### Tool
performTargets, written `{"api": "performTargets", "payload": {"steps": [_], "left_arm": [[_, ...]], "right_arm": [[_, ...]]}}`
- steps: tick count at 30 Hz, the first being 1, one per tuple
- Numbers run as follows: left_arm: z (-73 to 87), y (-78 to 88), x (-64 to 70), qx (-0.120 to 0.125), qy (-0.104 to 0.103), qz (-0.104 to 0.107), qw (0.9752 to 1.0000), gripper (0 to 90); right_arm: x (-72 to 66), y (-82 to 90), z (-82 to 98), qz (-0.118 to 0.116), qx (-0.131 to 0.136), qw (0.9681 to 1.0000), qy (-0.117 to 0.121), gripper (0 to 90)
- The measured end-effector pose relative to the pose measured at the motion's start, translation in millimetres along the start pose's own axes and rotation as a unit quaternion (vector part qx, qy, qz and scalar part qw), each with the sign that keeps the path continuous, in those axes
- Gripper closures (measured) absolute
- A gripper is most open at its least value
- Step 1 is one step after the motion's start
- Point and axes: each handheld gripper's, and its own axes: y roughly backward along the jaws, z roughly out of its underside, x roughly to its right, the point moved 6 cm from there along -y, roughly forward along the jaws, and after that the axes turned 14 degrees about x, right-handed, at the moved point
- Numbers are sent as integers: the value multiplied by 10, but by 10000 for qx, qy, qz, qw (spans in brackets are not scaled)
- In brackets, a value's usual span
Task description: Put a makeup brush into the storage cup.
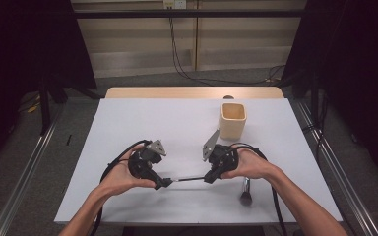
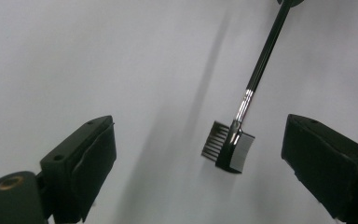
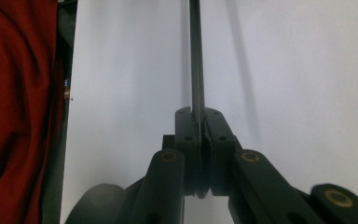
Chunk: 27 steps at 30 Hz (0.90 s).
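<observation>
Claw work at the white counter (image 1: 177,118): the right claw (image 1: 210,178) is clamped tight on the thin dark handle of a small brow brush with a comb head (image 2: 228,147), while the left claw (image 1: 166,182) stands wide apart around the brush's other end, its pads clear of it. No earlier moment is on view, so only the present stance can be told.

From the left gripper view, the comb head hangs between the two black jaws, nearer the right-hand one, with the teeth turned to the left and a silvery ferrule joining it to the handle. The handle runs up and away toward the top of that view. White counter shows on both sides of the head.

From the right gripper view, the jaws meet flat on the handle, which rises straight up from between them. A fold of red cloth (image 3: 18,112) lies off the counter's edge, to the left of that claw.

In the high view, the brush spans the gap between the two claws, level and just above the counter, near the person's edge. A second brush with a dark bushy head (image 1: 246,194) lies on the counter just beside the right hand (image 1: 251,164), on its near side. A pale wooden cup (image 1: 233,119) stands upright beyond the right claw, well apart from the left hand (image 1: 120,177).
</observation>
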Motion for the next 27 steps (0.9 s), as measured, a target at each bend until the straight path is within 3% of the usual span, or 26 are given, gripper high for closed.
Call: {"api": "performTargets", "payload": {"steps": [5, 8, 13, 19, 27], "left_arm": [[57, 43, -39, 63, 101, -114, 9999, 83], [72, 89, -41, 264, 90, -70, 9996, 50], [90, 180, -49, 506, 136, -262, 9983, 48], [132, 263, -19, 812, 178, -582, 9948, 46], [212, 333, 23, 1080, 347, -719, 9909, 48]], "right_arm": [[4, 45, 41, 106, 59, 9999, -91, 863], [-7, 89, 47, 174, 181, 9997, -75, 863], [-7, 131, 98, 306, 210, 9992, -173, 863], [-20, 173, 143, 402, 340, 9982, -280, 862], [-52, 183, 183, 661, 614, 9949, -458, 862]]}}
